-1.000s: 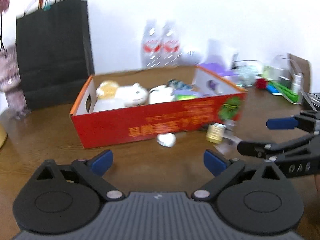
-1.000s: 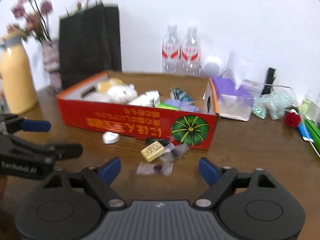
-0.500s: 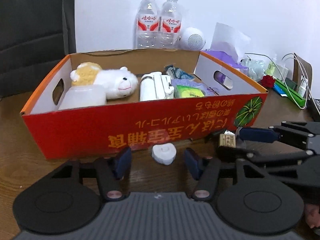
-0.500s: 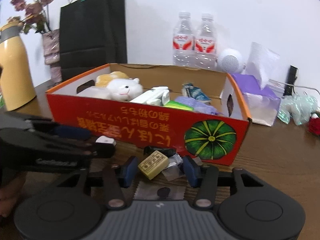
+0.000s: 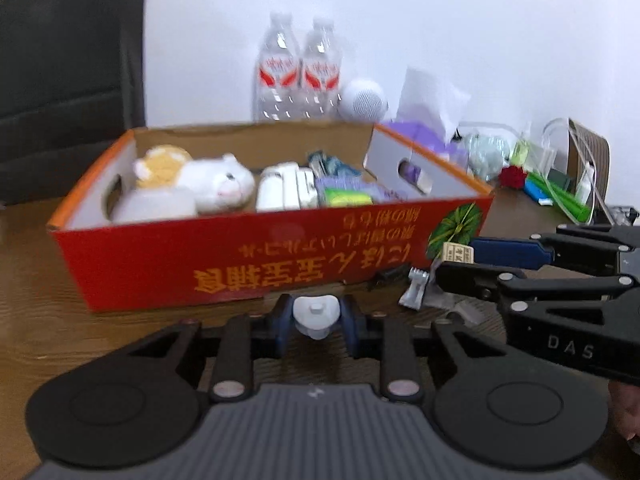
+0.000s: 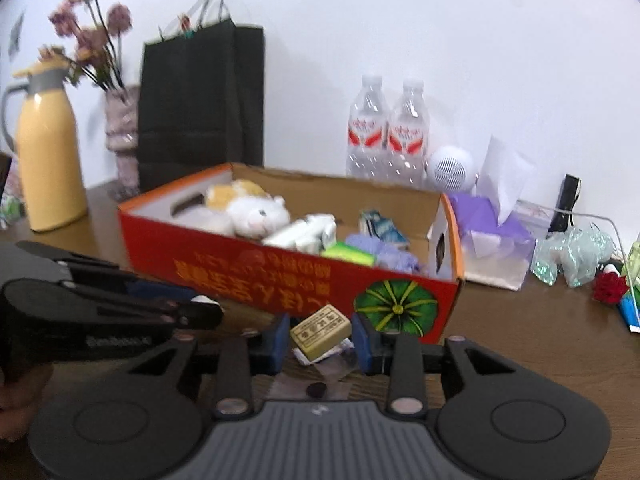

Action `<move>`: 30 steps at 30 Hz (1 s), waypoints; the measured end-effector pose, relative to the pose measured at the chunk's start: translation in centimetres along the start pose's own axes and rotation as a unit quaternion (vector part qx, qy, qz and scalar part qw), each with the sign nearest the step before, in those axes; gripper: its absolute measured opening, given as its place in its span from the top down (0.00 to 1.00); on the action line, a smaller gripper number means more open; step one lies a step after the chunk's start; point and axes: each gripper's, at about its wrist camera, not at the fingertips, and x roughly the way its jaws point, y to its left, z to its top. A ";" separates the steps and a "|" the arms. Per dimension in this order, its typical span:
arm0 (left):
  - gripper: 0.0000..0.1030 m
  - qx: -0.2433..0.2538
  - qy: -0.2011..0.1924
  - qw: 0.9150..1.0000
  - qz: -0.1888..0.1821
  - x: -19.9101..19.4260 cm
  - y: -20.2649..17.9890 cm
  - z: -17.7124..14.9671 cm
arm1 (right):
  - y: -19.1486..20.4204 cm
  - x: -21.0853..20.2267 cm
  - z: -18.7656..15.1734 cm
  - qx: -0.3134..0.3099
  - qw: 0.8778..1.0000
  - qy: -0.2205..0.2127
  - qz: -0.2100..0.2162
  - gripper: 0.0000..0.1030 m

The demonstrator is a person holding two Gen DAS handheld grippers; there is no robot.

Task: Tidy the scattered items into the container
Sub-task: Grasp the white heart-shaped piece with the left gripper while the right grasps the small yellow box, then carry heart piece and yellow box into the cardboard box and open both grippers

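Observation:
The red cardboard box (image 5: 240,264) stands on the wooden table and holds a white plush toy (image 5: 224,186) and several small packs. Just in front of it, my left gripper (image 5: 316,320) is closing, and its blue pads touch both sides of a small white heart-shaped item (image 5: 316,314). My right gripper (image 6: 320,334) is also closing, its pads against a tan rectangular block (image 6: 320,330) near the box's pumpkin picture. Each gripper shows in the other's view: the right gripper (image 5: 456,264) at the right, the left gripper (image 6: 200,302) at the left.
Crumpled silver wrappers (image 5: 416,294) and a clear packet (image 6: 316,390) lie in front of the box. Behind it stand two water bottles (image 6: 388,132), a black paper bag (image 6: 200,100), a yellow jug (image 6: 48,160), a flower vase (image 6: 124,136), a tissue box (image 6: 496,244) and cluttered small things (image 5: 552,184).
Both grippers moved in toward the box front and narrowed from wide open. The left now has the white item between its pads, the right has the tan block.

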 end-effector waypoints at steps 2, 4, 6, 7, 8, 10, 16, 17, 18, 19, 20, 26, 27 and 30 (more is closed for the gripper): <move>0.75 -0.016 -0.019 1.000 -0.006 -2.5 0.5 2.0 | -0.6 -1.8 0.8 0.009 1.000 -0.018 0.017 0.68; 0.75 -0.030 -0.036 0.999 -0.014 -3.7 1.4 4.9 | -2.0 -2.7 2.7 0.022 0.999 -0.036 0.030 0.68; 0.74 -0.030 -0.029 0.999 -0.030 -2.7 2.1 8.1 | -3.5 -1.6 5.5 0.030 0.999 -0.036 0.018 0.68; 0.74 -0.025 -0.018 0.999 -0.032 -1.4 2.4 9.7 | -4.2 -0.3 7.0 0.031 0.999 -0.028 0.008 0.68; 0.74 -0.020 -0.006 0.999 -0.026 0.2 2.7 11.0 | -4.9 1.3 8.4 0.031 0.999 -0.013 -0.003 0.67; 0.74 -0.010 0.029 1.000 -0.001 4.1 3.4 12.6 | -6.1 5.2 10.6 0.030 0.999 0.031 -0.004 0.67; 0.39 -0.029 0.076 0.996 0.030 10.0 5.0 13.3 | -7.5 13.1 12.1 0.072 0.989 0.130 0.011 0.48; 0.34 -0.027 0.070 0.996 0.039 9.8 5.0 13.3 | -7.5 13.6 12.2 0.075 0.987 0.141 0.002 0.28; 0.32 -0.023 0.068 0.997 0.042 9.6 5.1 13.4 | -7.3 13.7 12.4 0.073 0.986 0.149 -0.008 0.19; 0.30 -0.019 0.070 0.997 0.040 9.3 5.2 13.5 | -7.1 13.6 12.5 0.069 0.986 0.150 -0.014 0.18; 0.24 -0.018 0.076 0.996 0.040 8.9 5.4 13.6 | -7.0 12.9 12.2 0.068 0.986 0.148 -0.016 0.18; 0.15 -0.042 0.135 0.989 0.051 5.7 5.9 12.7 | -7.5 10.6 11.8 0.132 0.966 0.222 0.029 0.17; 0.15 -0.047 0.139 0.988 0.052 4.9 5.8 12.4 | -7.3 10.0 11.5 0.141 0.962 0.230 0.036 0.17; 0.07 -0.046 0.126 0.989 0.056 1.6 4.9 11.0 | -6.4 6.7 10.6 0.142 0.964 0.223 0.024 0.16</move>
